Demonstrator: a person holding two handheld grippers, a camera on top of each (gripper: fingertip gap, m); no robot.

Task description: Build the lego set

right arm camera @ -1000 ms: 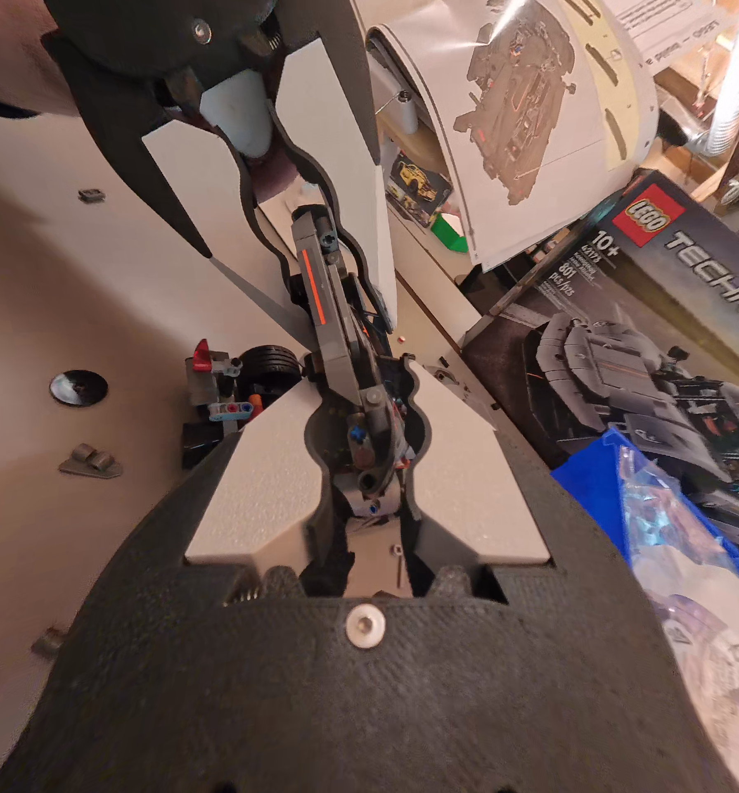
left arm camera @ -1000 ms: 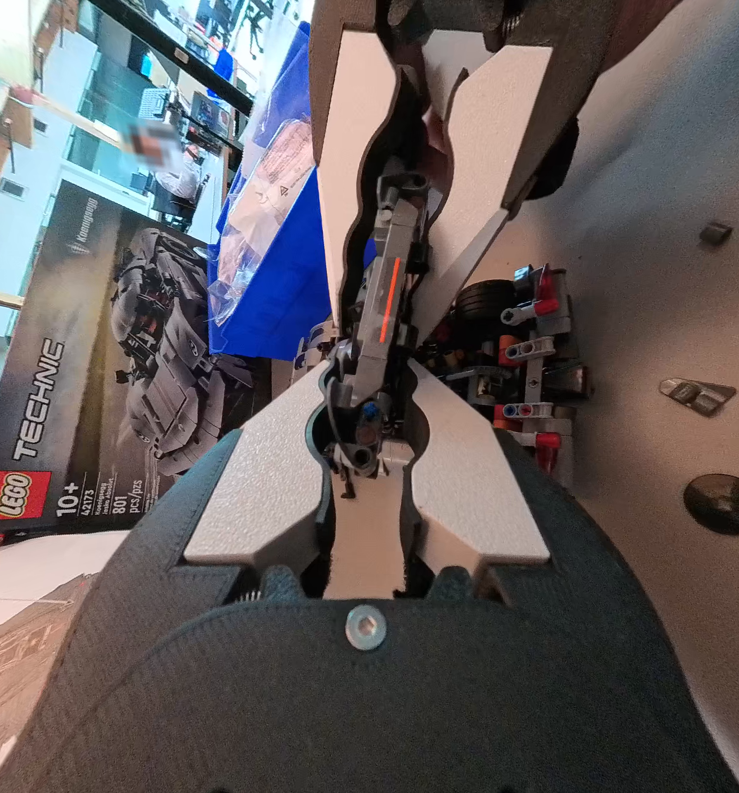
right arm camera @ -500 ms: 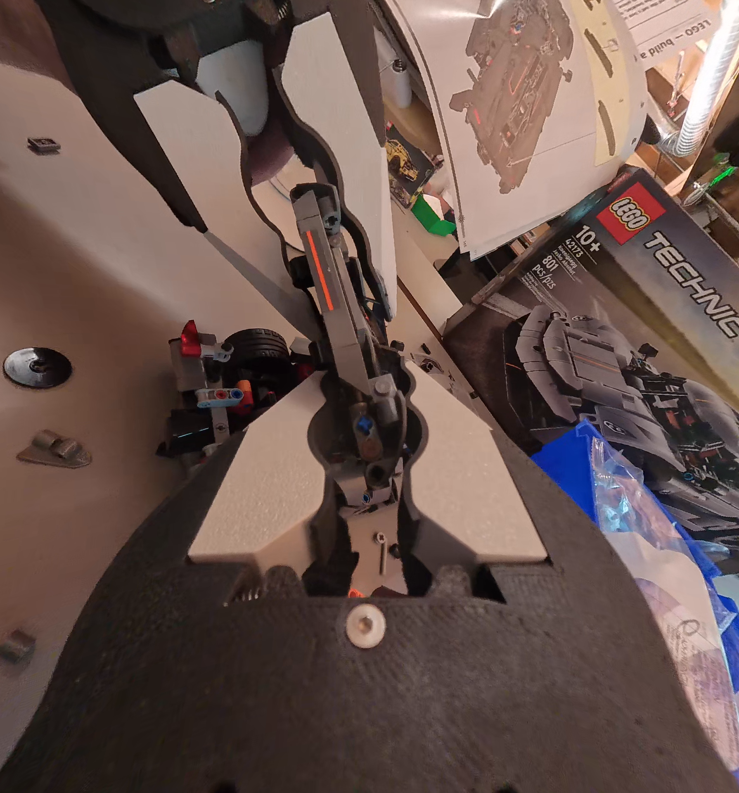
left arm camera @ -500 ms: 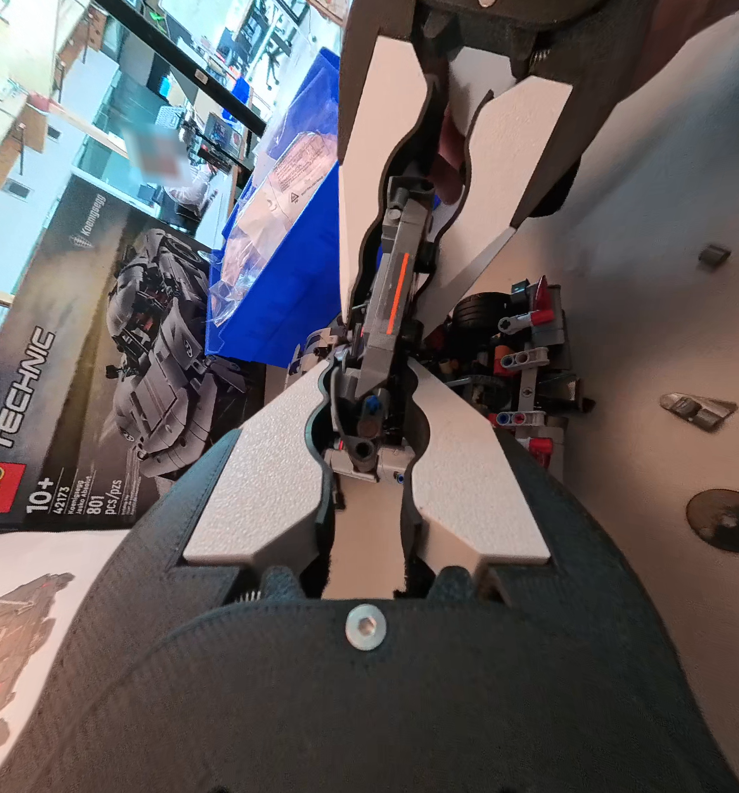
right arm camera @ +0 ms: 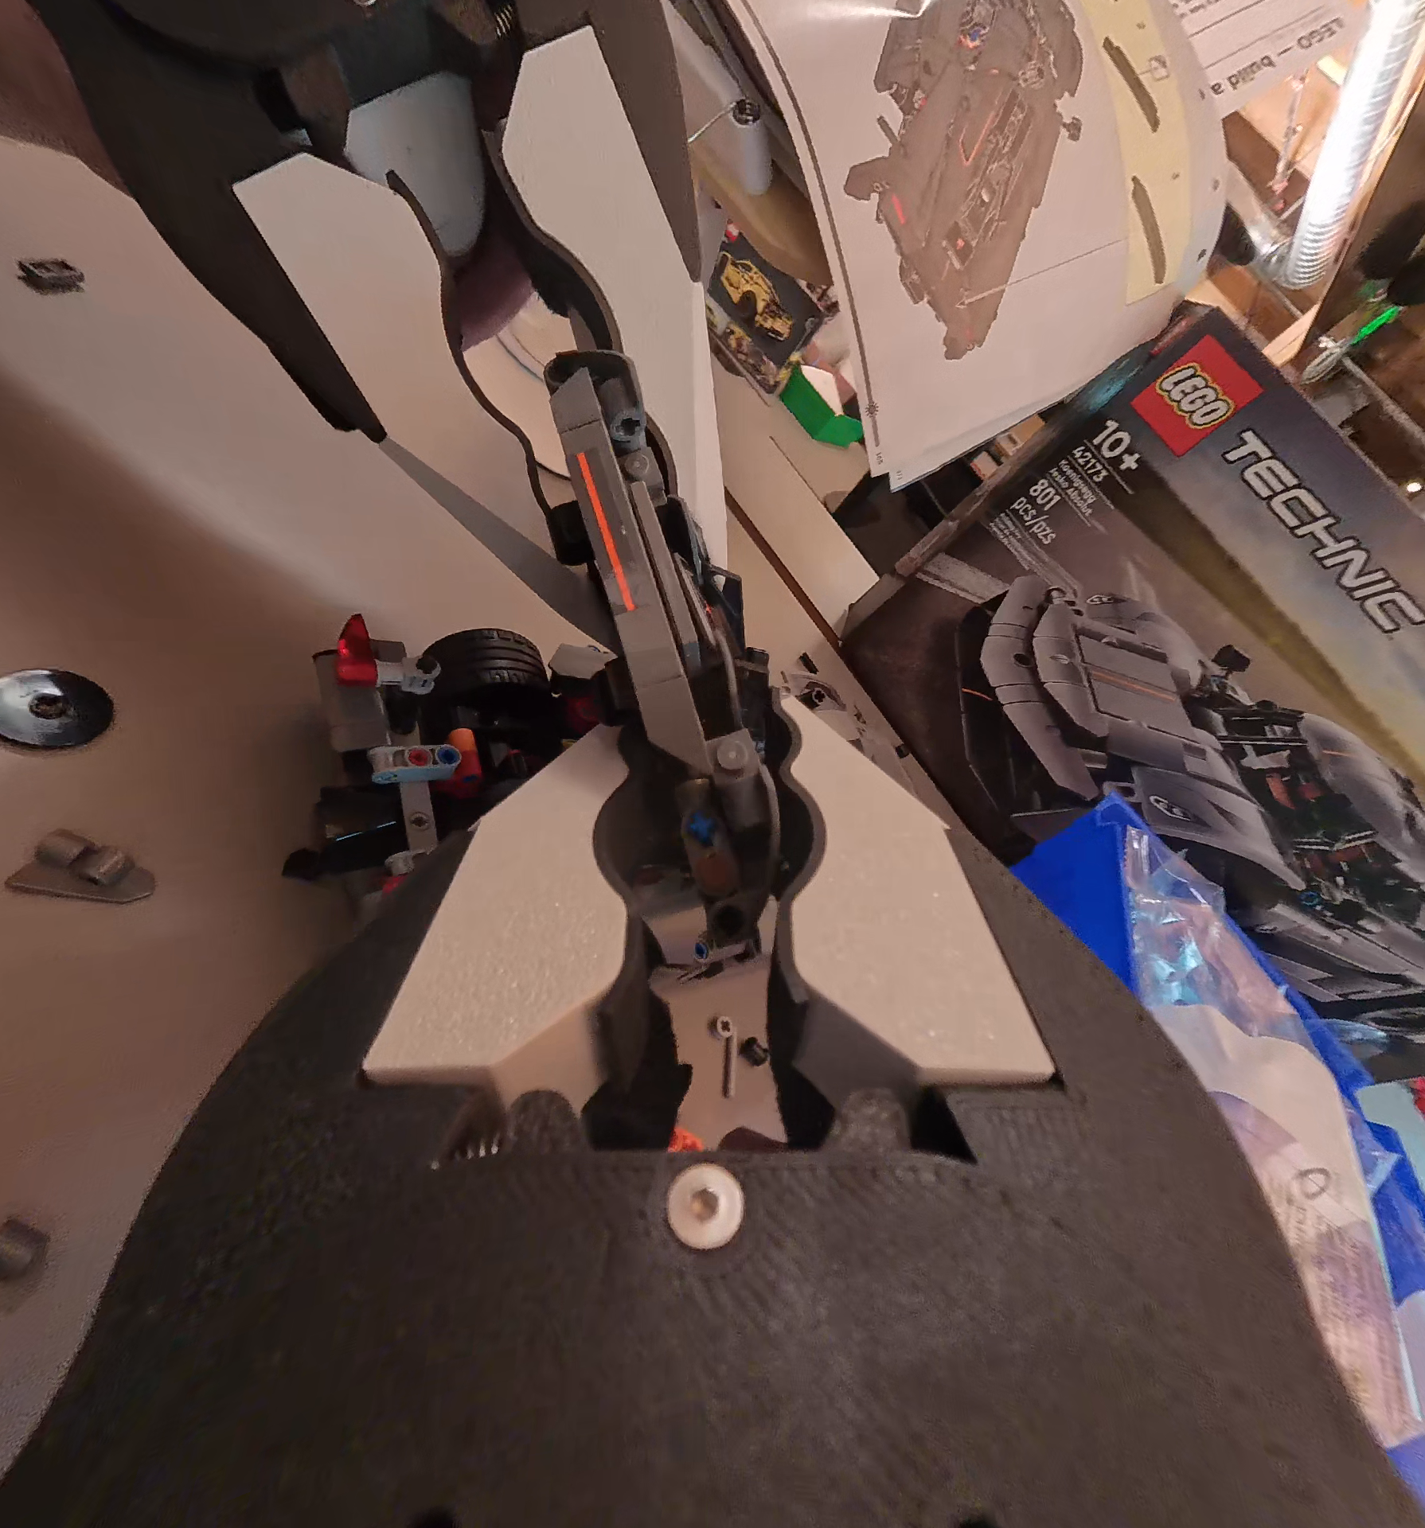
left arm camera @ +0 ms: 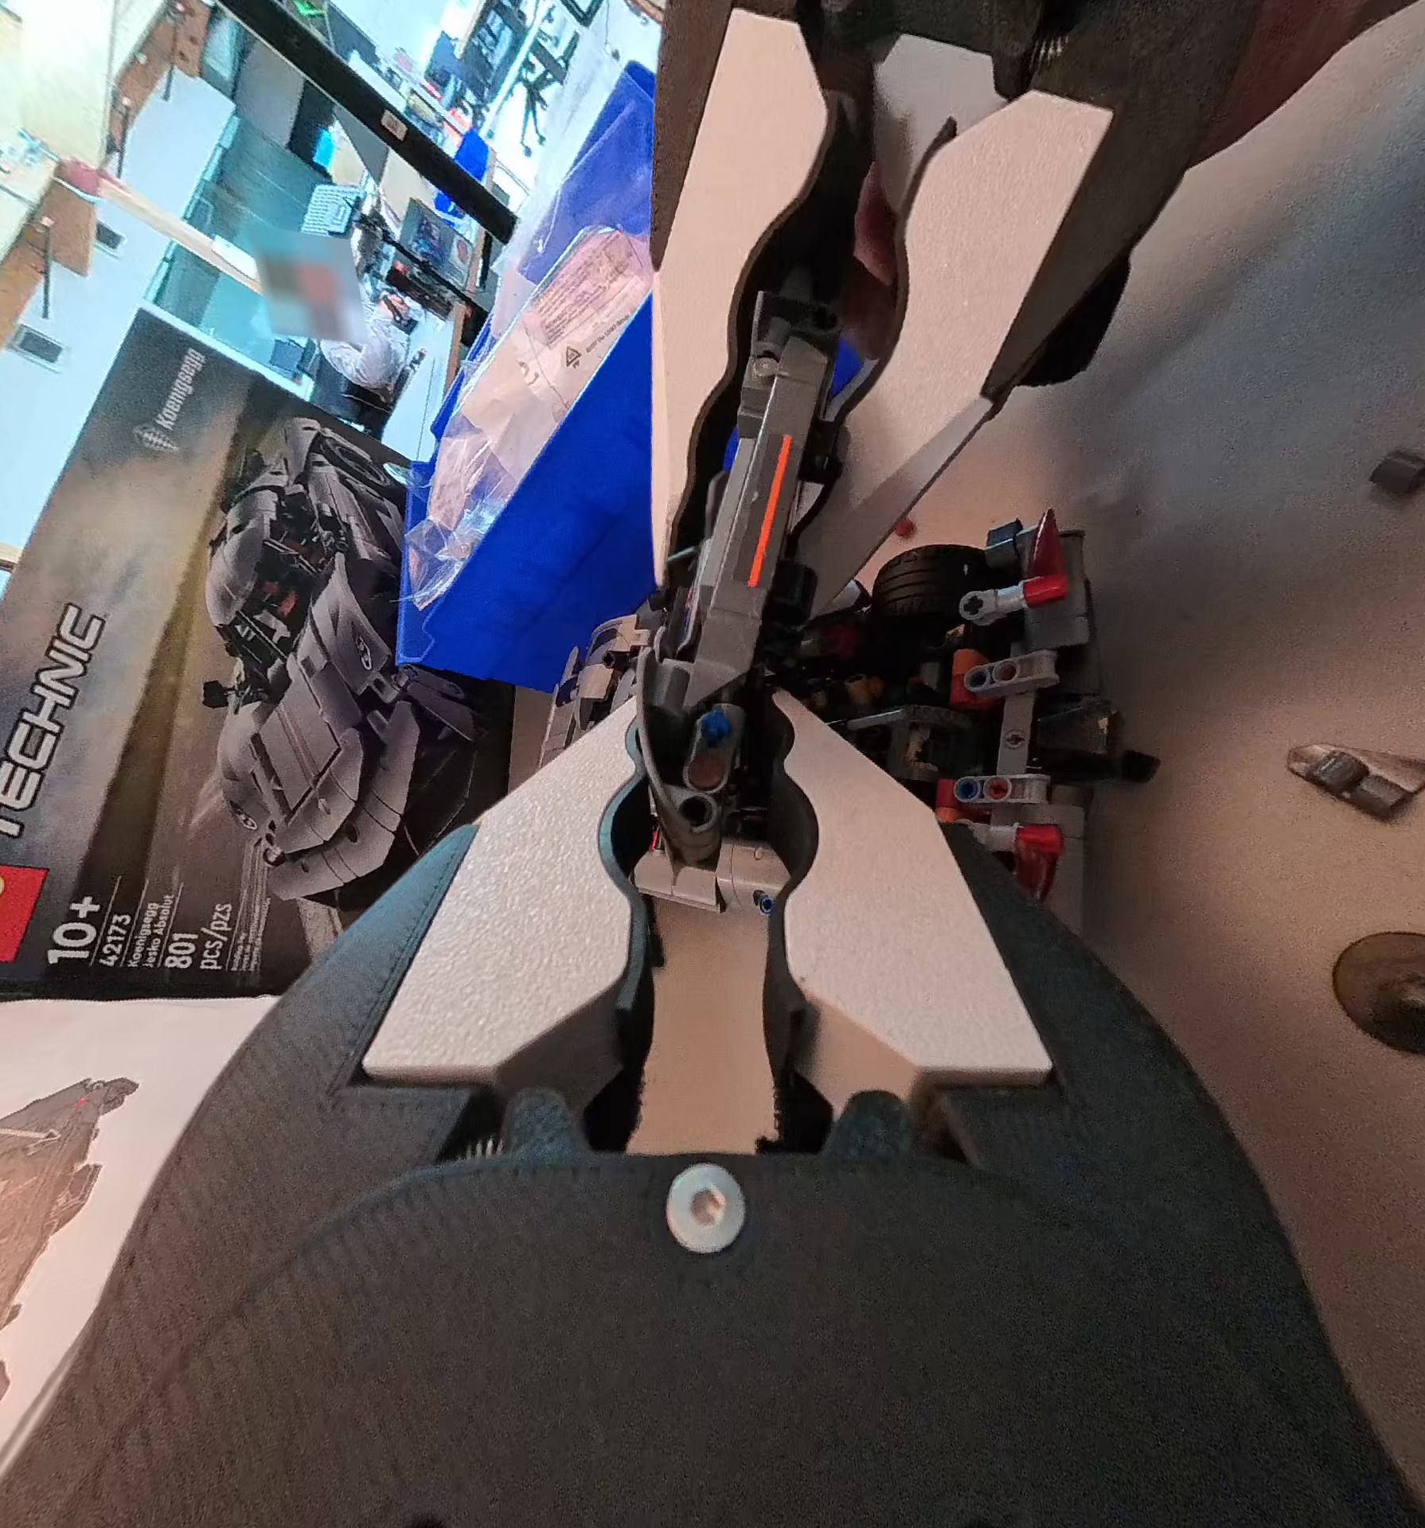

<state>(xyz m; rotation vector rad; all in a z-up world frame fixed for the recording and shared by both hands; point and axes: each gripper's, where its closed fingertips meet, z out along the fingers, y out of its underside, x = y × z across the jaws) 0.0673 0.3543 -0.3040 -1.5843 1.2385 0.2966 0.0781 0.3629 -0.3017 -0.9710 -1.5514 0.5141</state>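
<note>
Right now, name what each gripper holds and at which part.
Both hold one long grey lego assembly with an orange stripe: the left gripper clamps one end, the right gripper clamps the opposite end.

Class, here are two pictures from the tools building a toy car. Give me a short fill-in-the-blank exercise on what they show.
1. Both tools grip one long grey piece marked with a thin ____ stripe.
2. The left tool holds one end; the ____ tool holds the other.
3. The clear bag of parts lies in a ____ bin.
4. The part-built car shows one black ____.

Missing words: orange; right; blue; tyre
</note>
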